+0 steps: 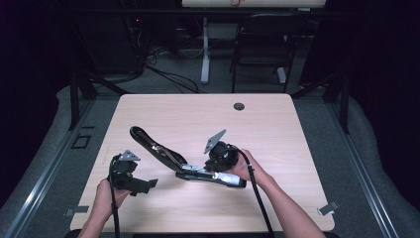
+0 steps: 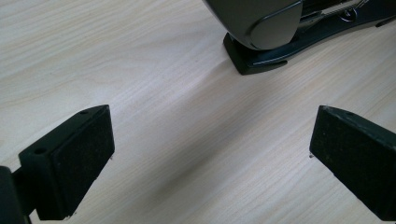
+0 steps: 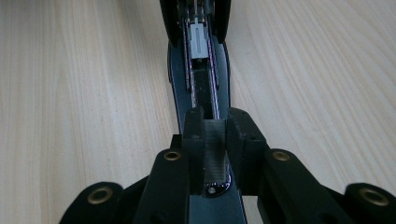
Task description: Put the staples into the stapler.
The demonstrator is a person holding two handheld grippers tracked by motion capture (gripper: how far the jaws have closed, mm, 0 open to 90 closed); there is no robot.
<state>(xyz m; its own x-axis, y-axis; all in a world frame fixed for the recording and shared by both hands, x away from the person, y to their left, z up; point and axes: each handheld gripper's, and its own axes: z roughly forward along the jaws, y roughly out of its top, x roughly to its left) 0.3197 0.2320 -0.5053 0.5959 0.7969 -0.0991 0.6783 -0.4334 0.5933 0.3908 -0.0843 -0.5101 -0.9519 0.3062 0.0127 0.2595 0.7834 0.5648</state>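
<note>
A black stapler point(image 1: 166, 156) lies on the wooden table point(image 1: 198, 116) with its top cover swung up toward the far left and its magazine channel point(image 3: 201, 84) exposed. My right gripper point(image 1: 218, 169) points down over the stapler's base, shut on a short grey ribbed strip of staples point(image 3: 215, 147) just above the channel. The right gripper point(image 3: 217, 116) has the strip pinched between its pads. My left gripper point(image 1: 147, 186) rests low near the table's front left, open and holding nothing. The left gripper point(image 2: 212, 119) faces bare wood, with one end of the stapler point(image 2: 261, 28) beyond it.
A cable grommet hole point(image 1: 239, 106) sits near the table's far edge. Beyond the table stand a black chair point(image 1: 262, 44) and a white desk leg point(image 1: 205, 49). Bare wood spreads across the far and right parts of the tabletop.
</note>
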